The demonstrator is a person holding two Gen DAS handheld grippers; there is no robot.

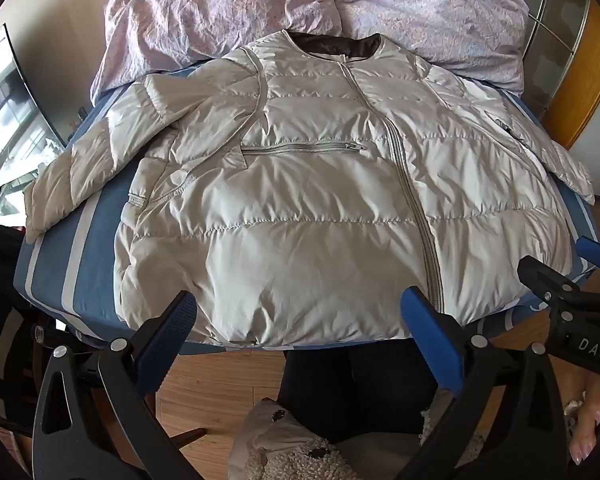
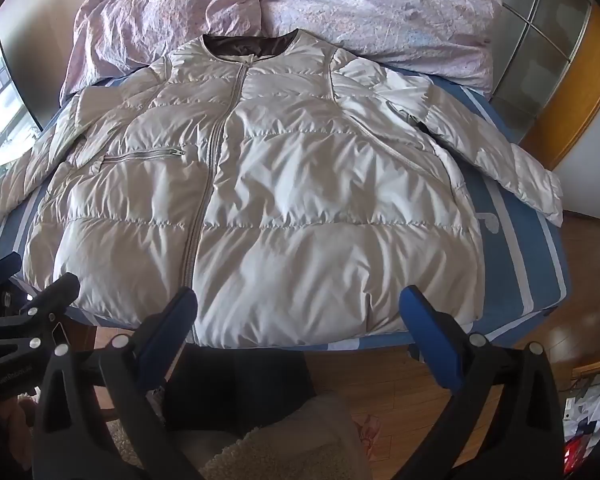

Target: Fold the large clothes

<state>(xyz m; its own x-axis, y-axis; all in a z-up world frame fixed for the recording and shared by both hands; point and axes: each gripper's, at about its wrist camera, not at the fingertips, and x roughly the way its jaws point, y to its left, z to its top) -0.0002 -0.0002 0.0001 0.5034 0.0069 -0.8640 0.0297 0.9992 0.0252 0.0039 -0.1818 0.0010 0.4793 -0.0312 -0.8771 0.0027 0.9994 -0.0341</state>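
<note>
Your left gripper (image 1: 298, 312) and right gripper (image 2: 298, 312) hover at the near hem, jaws spread wide, holding nothing. The puffer jacket (image 2: 260, 200) lies zipped, front up, on the blue bed (image 2: 516, 248), sleeves splayed, likely ready for folding. Beyond, a lilac duvet (image 2: 340, 8) is bunched behind the collar.

Bed with a jacket and a quilt on it

The bed (image 1: 80, 248), covered in a blue sheet with pale stripes, carries a pale quilted jacket (image 1: 300, 216) laid flat, front up, and a crumpled lilac quilt (image 1: 260, 4) beyond its collar.

Bright daylight, sharp, fisheye-warped edges.
</note>
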